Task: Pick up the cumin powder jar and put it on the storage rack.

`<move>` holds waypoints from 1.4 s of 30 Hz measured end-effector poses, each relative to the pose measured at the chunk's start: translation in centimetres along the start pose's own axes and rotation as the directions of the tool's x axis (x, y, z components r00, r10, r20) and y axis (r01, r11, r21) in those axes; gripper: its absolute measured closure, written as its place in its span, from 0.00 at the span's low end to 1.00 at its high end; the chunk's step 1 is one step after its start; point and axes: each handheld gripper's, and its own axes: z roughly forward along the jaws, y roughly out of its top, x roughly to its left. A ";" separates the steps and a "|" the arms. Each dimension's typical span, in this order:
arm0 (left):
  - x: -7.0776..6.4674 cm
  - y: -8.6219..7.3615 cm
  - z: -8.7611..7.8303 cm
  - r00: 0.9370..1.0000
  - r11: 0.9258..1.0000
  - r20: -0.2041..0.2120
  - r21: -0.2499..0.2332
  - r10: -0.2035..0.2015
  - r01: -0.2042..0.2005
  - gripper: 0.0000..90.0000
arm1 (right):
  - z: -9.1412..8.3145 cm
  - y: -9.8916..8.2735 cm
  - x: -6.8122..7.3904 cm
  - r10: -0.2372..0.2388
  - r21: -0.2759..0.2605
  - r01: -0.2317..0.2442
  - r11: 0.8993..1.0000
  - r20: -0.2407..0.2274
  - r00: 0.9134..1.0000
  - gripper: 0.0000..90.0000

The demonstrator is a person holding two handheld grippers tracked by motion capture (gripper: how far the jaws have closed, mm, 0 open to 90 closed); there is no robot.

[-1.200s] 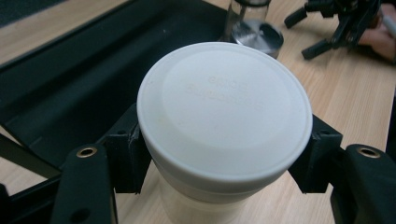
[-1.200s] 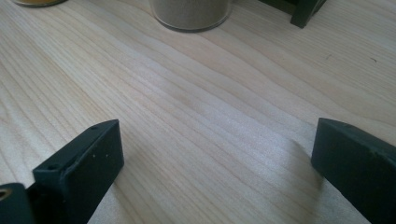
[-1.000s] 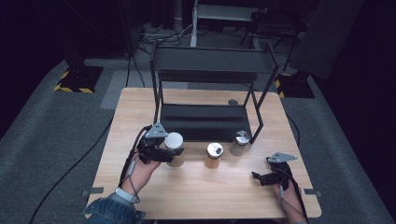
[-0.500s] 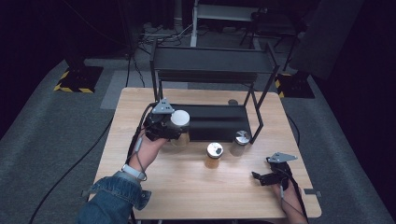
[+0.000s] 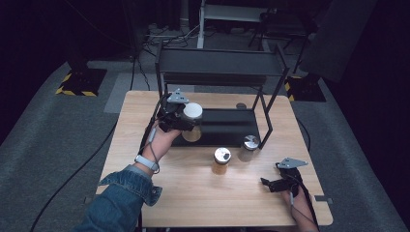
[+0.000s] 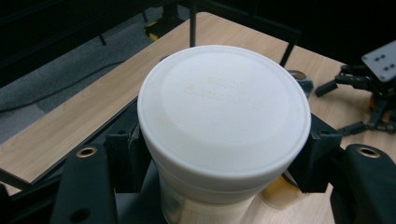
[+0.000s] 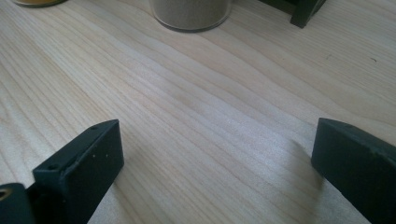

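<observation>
Wooden table | grey carpet | dark room | black rack

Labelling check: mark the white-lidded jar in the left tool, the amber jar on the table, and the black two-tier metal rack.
white-lidded jar (image 6: 224,116): left gripper view, centre of lid.
amber jar with silver lid (image 5: 222,155): high view, lid top.
black two-tier metal rack (image 5: 220,60): high view, top shelf.

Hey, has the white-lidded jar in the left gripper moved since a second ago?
Yes. The white-lidded jar, clamped in the left gripper, has gone away from the table's near edge toward the black rack, and now sits over its lower shelf.
</observation>
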 end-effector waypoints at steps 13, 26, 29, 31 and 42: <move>1.1 1.2 4.0 0.991 0.995 -0.100 0.053 -0.084 0.089 0.37 | 0.0 0.1 0.0 0.003 0.001 -0.003 1.000 0.001 1.000 0.02; 2.0 1.4 6.8 0.965 0.975 -0.198 0.105 -0.172 0.196 0.36 | 0.1 0.1 0.0 0.004 0.000 -0.004 1.000 0.003 1.000 0.02; 2.0 1.4 7.6 0.962 0.971 -0.208 0.118 -0.179 0.206 0.36 | 0.1 0.1 0.1 0.004 0.001 -0.004 1.000 0.005 1.000 0.02; 1.9 1.6 8.1 0.962 0.969 -0.219 0.146 -0.164 0.198 0.36 | 0.1 0.1 0.1 0.004 0.001 -0.004 1.000 0.006 1.000 0.02; 2.2 1.6 9.8 0.957 0.961 -0.239 0.182 -0.161 0.207 0.36 | 0.1 0.1 0.1 0.005 0.001 -0.005 1.000 0.006 1.000 0.02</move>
